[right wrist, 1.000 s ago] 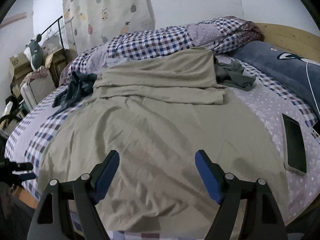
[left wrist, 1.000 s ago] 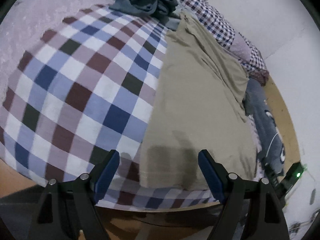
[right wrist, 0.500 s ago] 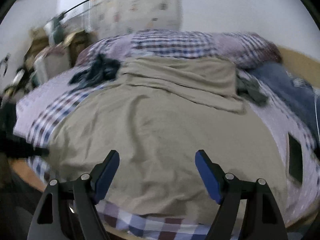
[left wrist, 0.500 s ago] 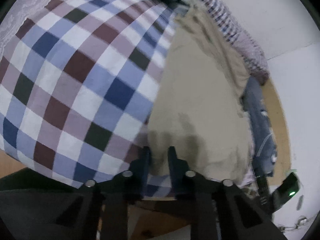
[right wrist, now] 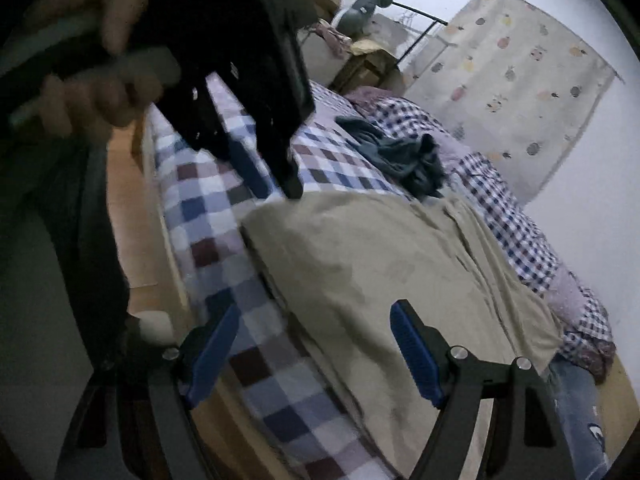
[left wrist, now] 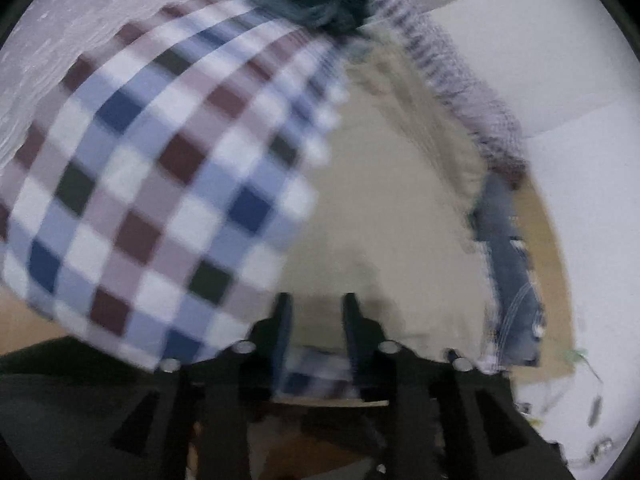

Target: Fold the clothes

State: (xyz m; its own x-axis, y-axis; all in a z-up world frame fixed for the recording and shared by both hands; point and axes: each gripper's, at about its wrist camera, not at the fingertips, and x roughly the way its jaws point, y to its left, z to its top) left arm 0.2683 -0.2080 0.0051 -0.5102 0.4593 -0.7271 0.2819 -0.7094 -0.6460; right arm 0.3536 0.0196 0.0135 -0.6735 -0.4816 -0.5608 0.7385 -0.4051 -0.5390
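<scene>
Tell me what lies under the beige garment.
The beige garment lies spread on the checked sheet, whose squares show along its near edge. The left hand-held gripper pinches its corner. Whatever lies beneath its middle is covered.

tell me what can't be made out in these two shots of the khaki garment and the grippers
- Left wrist view: motion blur smears the khaki garment; whether the left gripper pinches cloth is unclear.
- Right wrist view: the left gripper tips touch the garment's corner, but blur hides the grip.
- Right wrist view: the right gripper covers part of the near hem.
- Both views: the dark clothes pile is too bunched to identify.
</scene>
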